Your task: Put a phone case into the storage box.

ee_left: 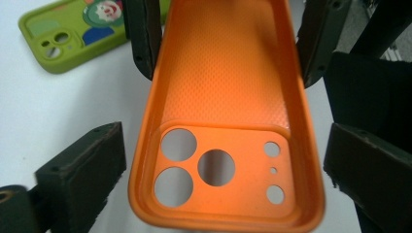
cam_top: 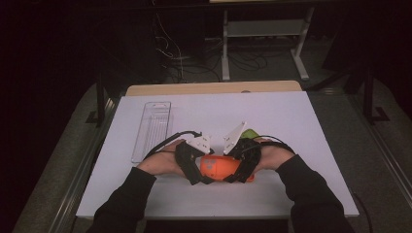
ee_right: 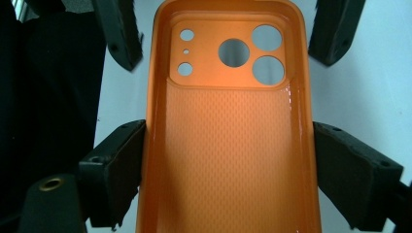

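Orange case [ee_right: 228,145] lies lengthwise between both claws: right claw [ee_right: 228,160] clamps its sides, left claw [ee_left: 218,160] straddles the camera-hole end, unclenched.

Both forearms enter from the bottom of the high view in long black sleeves [cam_top: 127,194] that end at the wrists. The left gripper [cam_top: 194,160] and right gripper [cam_top: 243,158], at the frame's centre, have black bodies, each topped by a pale grey three-cornered plate [cam_top: 236,135], with a thin black cable [cam_top: 182,133] looping off the left one. In the gripper views the jaws are matte black blocks with small screw holes and frayed pad edges; a brass-coloured screw [ee_right: 51,184] sits lower left
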Available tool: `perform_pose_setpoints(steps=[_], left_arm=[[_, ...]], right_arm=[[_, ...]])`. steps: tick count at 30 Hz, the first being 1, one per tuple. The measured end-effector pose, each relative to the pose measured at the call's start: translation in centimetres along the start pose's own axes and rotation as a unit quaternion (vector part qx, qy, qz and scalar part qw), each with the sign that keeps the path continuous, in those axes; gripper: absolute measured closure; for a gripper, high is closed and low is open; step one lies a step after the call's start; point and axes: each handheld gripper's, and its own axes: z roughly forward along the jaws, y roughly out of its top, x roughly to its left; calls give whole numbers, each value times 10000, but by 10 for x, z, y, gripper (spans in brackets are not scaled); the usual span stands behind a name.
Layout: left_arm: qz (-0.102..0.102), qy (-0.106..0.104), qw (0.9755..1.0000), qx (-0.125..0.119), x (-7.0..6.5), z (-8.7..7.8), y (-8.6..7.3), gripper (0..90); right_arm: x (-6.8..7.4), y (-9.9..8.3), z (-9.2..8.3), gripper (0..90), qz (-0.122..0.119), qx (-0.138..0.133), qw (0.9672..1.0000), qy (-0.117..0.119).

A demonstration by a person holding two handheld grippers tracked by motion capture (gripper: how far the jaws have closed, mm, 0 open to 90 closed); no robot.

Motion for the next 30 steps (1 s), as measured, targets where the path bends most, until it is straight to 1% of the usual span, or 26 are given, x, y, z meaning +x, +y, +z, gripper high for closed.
perform_pose_setpoints(steps=[2,3,4,7,9,10,11,13,15,16,19,22,24,28,30], left_arm=[[3,1,10000,11,1,1,0,24],[0,-6,10000,2,0,1,0,51],[-1,-11,10000,0,0,2,0,51],[61,-49,9999,112,0,4,-1,60],[76,-58,9999,136,0,6,-1,62],[42,-68,9999,136,0,6,-1,69],[71,-67,9999,136,0,6,-1,96],[36,-82,9998,158,-1,8,-1,107],[103,-72,9997,191,-1,8,-1,120],[94,-69,9998,187,-1,8,-1,133],[53,-88,9998,161,-1,7,-1,138],[105,-99,9997,180,0,8,-1,142],[64,-127,9997,181,0,9,-2,142],[92,-97,9998,159,0,8,-1,137],[75,-88,9998,131,-1,8,-1,138]], right_arm=[[0,0,1,152,-5,16,10000,12],[1,1,2,152,-13,5,10000,20],[1,1,2,152,-13,5,10000,20],[2,2,3,152,-30,-4,10000,33],[2,3,2,152,-27,0,10000,34],[2,3,2,152,-24,-7,10000,32],[2,3,2,152,-46,-20,10000,23],[2,3,2,152,-52,-30,10000,19],[2,3,1,152,-54,-18,10000,16],[2,3,1,152,-78,-41,10000,14],[2,3,0,152,-51,-28,10000,14],[2,3,1,152,-53,-4,10000,18],[2,3,1,152,-45,6,10000,33],[2,3,1,152,-37,6,10000,31],[2,3,0,152,-37,8,10000,27]])
